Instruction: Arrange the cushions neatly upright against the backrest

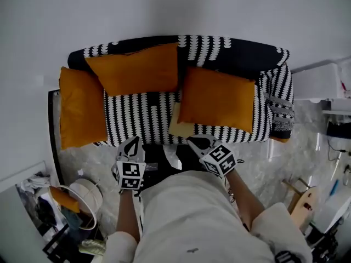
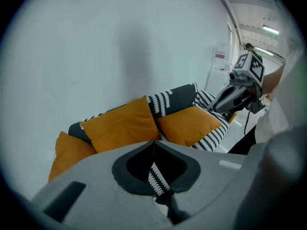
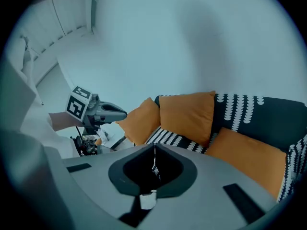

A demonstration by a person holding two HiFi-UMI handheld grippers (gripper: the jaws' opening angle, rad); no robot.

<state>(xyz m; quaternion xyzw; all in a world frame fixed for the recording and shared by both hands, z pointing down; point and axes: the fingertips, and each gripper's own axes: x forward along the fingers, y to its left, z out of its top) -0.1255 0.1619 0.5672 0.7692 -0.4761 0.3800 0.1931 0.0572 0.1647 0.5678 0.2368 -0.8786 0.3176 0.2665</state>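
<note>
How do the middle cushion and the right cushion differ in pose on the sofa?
The middle cushion stands upright against the backrest, reaching its top; the right cushion sits lower and further forward, backrest showing above it. The right cushion lies partly over a pale pad; the middle cushion does not. Both are plain orange rectangles.

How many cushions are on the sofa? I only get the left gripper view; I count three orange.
Observer: Head view adds a pale yellow piece, perhaps a fourth cushion, flat on the sofa seat, partly under the right orange cushion.
Operator: Anything held on the right?
Observer: No; the right gripper view shows the right hand-held gripper shut, empty.
Operator: Orange ones all lined up?
Observer: No; head view shows the left orange cushion leaning at the left end, off the backrest.
</note>
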